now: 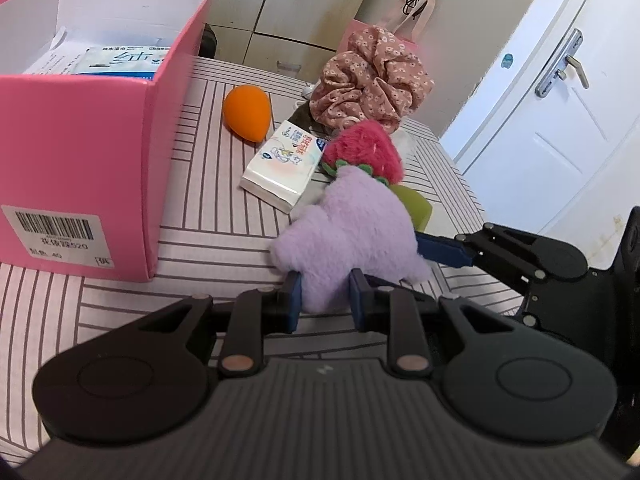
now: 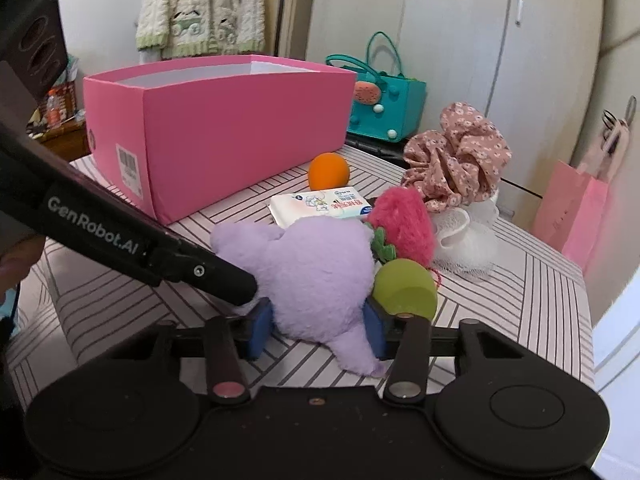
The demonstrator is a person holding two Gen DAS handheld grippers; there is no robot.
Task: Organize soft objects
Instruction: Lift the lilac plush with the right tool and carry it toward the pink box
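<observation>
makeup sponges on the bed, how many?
2. The orange sponge lies near the pink box; the green sponge sits beside the purple plush. Others may be hidden under the pile.

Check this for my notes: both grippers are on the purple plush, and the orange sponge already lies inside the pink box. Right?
Not quite. The orange sponge lies on the striped cover beside the pink box, not inside it, as the left wrist view shows. The left gripper and right gripper are indeed on the purple plush.
</observation>
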